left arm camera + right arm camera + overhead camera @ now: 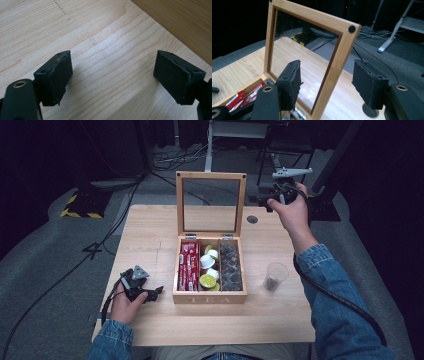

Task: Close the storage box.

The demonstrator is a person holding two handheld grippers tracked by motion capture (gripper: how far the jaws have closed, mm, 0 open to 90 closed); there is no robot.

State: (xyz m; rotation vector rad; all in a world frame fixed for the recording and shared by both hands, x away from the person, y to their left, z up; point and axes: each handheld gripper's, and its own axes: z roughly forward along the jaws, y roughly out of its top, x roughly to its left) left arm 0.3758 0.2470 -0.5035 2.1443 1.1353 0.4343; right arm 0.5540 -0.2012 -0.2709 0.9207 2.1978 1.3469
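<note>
A: Where's the lid (210, 202)?
B: Upright, top centre, hinged to the tea box (210, 297). Right claw (325, 83) gapes around its stiff frame edge; hold wood, not fragile pane. Left claw (112, 77) open, empty

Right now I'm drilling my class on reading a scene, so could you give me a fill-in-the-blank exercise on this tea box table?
1. The lid of the tea box stands ____.
2. The red packets lie in the box's ____ compartment.
3. The clear cup stands on the table to the ____ of the box.
4. The left claw rests over bare wood with its jaws ____.

Missing words: open; left; right; open
</note>
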